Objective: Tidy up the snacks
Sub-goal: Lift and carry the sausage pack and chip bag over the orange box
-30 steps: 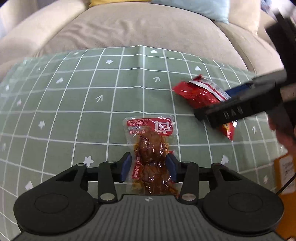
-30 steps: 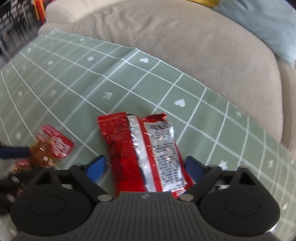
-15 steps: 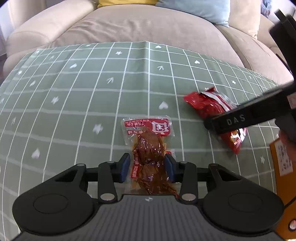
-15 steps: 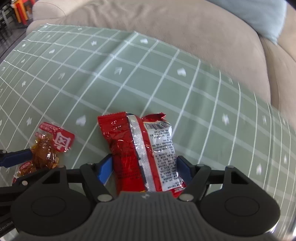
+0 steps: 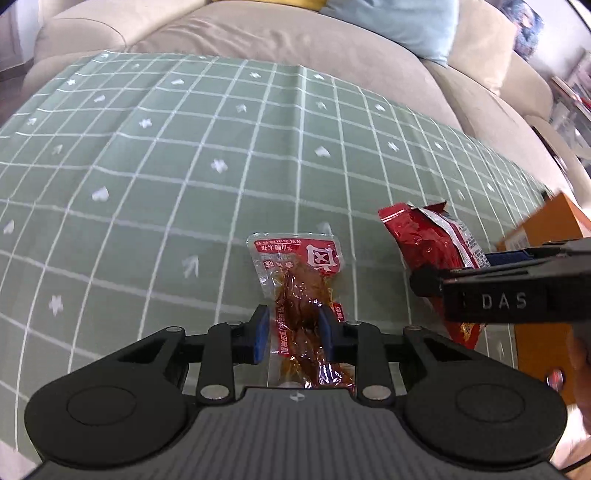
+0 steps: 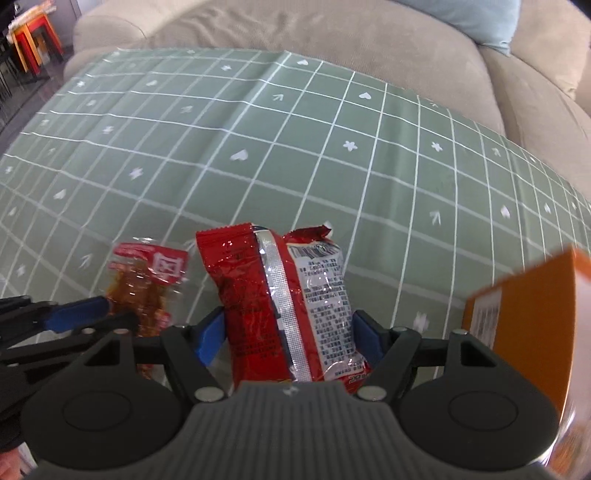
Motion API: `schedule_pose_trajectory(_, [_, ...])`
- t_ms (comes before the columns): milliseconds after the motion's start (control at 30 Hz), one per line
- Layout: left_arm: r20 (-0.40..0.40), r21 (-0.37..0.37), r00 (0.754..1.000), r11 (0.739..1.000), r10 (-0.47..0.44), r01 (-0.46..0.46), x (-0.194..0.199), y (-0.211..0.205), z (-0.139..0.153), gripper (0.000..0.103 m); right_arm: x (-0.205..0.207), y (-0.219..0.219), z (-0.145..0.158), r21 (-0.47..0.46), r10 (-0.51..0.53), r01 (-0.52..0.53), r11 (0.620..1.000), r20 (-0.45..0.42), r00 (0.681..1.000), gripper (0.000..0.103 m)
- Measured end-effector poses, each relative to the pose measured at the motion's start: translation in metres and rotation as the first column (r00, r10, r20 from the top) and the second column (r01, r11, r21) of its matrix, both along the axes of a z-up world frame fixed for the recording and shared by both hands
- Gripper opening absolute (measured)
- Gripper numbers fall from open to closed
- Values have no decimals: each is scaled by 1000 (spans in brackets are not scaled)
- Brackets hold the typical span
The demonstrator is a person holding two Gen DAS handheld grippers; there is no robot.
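A clear pouch [image 5: 295, 266] of brown snack with a red label hangs between the blue pads of my left gripper [image 5: 293, 326], which is shut on its lower half. To its right is a red foil packet [image 6: 280, 295] with its silver seam and printed back facing up. My right gripper [image 6: 288, 334] is shut on it, a pad pressed against each side. Both packets are held just above the green grid tablecloth [image 5: 184, 166]. The two grippers are side by side; in the right wrist view the pouch [image 6: 147, 280] shows at the left.
An orange box [image 6: 535, 314] stands at the right edge, close beside the right gripper, and also shows as the orange box [image 5: 546, 229] in the left wrist view. A beige sofa [image 5: 295, 40] with a light blue cushion [image 5: 399, 22] runs along the far side of the table.
Both grippers have travelled across the cloth with their packets in them. The left jaws closed tighter on the pouch. The orange box has come into view on the right.
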State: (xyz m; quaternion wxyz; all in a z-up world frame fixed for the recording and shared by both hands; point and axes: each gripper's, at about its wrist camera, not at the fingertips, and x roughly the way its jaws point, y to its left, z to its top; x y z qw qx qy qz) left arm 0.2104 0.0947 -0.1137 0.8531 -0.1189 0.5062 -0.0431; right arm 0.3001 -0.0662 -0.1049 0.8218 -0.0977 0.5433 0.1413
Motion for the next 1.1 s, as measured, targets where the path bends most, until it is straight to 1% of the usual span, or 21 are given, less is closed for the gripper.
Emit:
schedule_pose_trajectory(133, [-2, -15, 998, 998, -55, 55, -19, -1, -1, 31, -44, -6, 0, 14, -25, 25, 1000, 55, 998, 70])
schedule_pose_trajectory(233, [9, -9, 996, 996, -90, 90, -30, -1, -2, 32, -75, -12, -2, -9, -23, 24, 1000, 98, 995, 71])
schedule_pose_trajectory(300, [5, -9, 995, 995, -98, 98, -34, -4, -3, 34, -88, -18, -5, -20, -16, 19, 1000, 110, 994, 71])
schedule_pose_trajectory(333, [5, -2, 995, 995, -96, 96, -35, -5, -4, 40, -95, -21, -7, -26, -16, 20, 999, 115, 993, 71])
schedule_pose_trajectory(367, [6, 8, 996, 996, -91, 91, -36, -6, -4, 50, -100, -23, -9, -30, -20, 24, 999, 120, 993, 71])
schedule_pose_trajectory(400, [8, 13, 996, 996, -87, 87, -37, -9, -3, 64, -104, -26, -11, -31, -22, 26, 999, 122, 992, 71])
schedule_pose_trajectory(467, [15, 28, 996, 996, -83, 82, -39, -17, -1, 73, -110, -32, -15, -21, -32, 35, 999, 130, 991, 71])
schedule_pose_trajectory(600, [16, 114, 996, 989, -92, 90, -39, -36, -3, 74, -116, -42, -20, -12, -51, 54, 998, 142, 989, 71])
schedule_pose_trajectory(733, [37, 230, 992, 967, -118, 106, -41, -52, -9, 74, -115, -46, -23, 4, -49, 49, 999, 149, 988, 72])
schedule_pose_trajectory(767, [42, 249, 991, 962, -125, 111, -43, -55, -10, 77, -116, -47, -24, 5, -45, 45, 999, 150, 988, 73])
schedule_pose_trajectory(933, [42, 248, 991, 962, -127, 113, -43, -55, -9, 77, -118, -48, -28, 13, -26, 24, 1000, 162, 987, 75])
schedule_pose_trajectory(967, [39, 246, 991, 962, -129, 115, -43, -54, -9, 76, -119, -47, -27, 11, -19, 17, 1000, 165, 986, 75])
schedule_pose_trajectory(1000, [38, 245, 991, 962, -132, 119, -43, -54, -9, 72, -119, -47, -27, 8, -9, 8, 1000, 172, 985, 77])
schedule_pose_trajectory(1033, [39, 238, 990, 963, -136, 123, -44, -54, -8, 70, -120, -47, -27, 2, 3, -3, 1000, 188, 982, 79])
schedule_pose_trajectory(1100, [39, 241, 990, 963, -137, 124, -45, -55, -8, 70, -121, -45, -26, -5, 33, -33, 999, 221, 975, 83])
